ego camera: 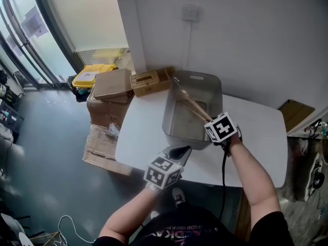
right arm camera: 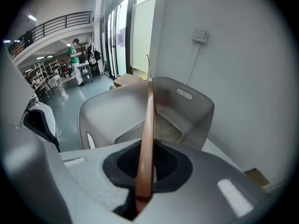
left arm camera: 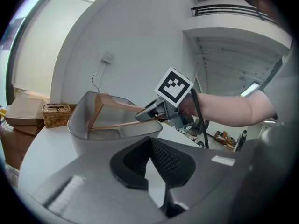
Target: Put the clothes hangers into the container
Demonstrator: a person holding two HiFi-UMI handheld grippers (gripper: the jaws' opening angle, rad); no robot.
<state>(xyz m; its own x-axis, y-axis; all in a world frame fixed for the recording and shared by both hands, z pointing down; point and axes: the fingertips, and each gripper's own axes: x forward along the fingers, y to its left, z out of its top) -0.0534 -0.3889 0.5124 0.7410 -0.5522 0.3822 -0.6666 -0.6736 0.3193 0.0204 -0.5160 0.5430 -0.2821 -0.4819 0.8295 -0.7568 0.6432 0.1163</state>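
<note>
1. Wooden hanger (ego camera: pixel 192 103): one end is clamped in your right gripper (ego camera: pixel 209 121), and the rest slants into the grey container (ego camera: pixel 171 111).
2. Its far end may be touching the container's inside; I can't tell. Lower it flat before letting go.
3. Left gripper (ego camera: pixel 177 151): jaws together, empty, over the table (ego camera: pixel 138 137) just beside the container.

wooden hanger (ego camera: pixel 192 104) | tilted, hook up | inside grey container (ego camera: pixel 206 81)
</note>
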